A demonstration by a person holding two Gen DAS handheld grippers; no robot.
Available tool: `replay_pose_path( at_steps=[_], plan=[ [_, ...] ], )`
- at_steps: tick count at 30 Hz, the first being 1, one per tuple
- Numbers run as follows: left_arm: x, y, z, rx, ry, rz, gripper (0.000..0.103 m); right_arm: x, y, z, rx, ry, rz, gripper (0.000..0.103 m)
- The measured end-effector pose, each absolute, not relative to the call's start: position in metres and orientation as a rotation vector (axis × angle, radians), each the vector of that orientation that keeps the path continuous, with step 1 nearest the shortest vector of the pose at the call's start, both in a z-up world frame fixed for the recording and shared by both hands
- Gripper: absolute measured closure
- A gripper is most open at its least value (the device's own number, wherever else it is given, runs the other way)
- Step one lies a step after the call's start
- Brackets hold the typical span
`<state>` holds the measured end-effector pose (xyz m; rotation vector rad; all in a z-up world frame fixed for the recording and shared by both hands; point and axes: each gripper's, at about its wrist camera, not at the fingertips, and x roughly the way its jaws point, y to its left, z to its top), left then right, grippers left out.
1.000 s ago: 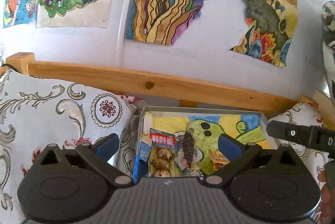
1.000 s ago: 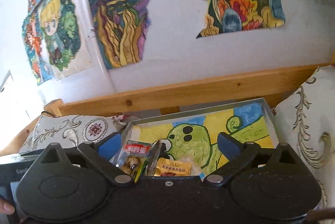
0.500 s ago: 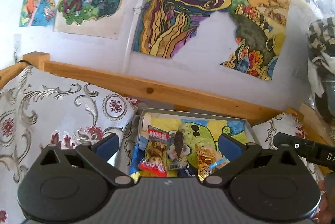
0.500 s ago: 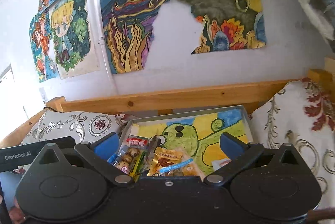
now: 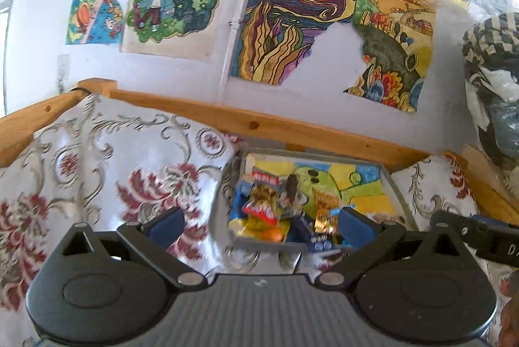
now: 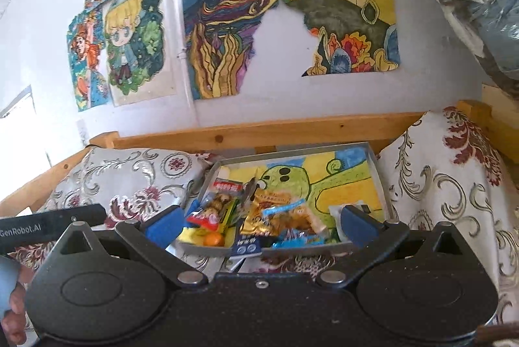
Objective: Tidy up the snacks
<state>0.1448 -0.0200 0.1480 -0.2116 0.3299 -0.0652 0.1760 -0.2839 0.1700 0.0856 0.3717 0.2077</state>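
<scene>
While spread wide above the snack tray (image 6: 379,181): both tools (image 5: 261,222) (image 6: 262,225), empty.

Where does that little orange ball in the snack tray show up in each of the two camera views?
Left wrist: orange ball sits low and centre, at the tray's near left corner.
Right wrist: orange ball sits low, left of centre, same corner.
Shared landmark: the green cartoon figure on the tray floor.

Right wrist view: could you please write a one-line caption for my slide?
Open right gripper faces a tray of snack packets between two patterned cushions.
</scene>
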Motion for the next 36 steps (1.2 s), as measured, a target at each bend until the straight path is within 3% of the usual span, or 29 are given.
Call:
replay_pose_path(
  at_steps=[18,36],
  plan=[
    [0.063,0.003,0.105,-0.244,0.367,-0.002,0.001,0.09,-0.265,0.146,0.042,0.341,0.211,0.001],
    [0.039,0.003,0.06,-0.222,0.371,-0.018,0.001,0.054,-0.248,0.097,-0.022,0.378,0.193,0.001]
  ],
)
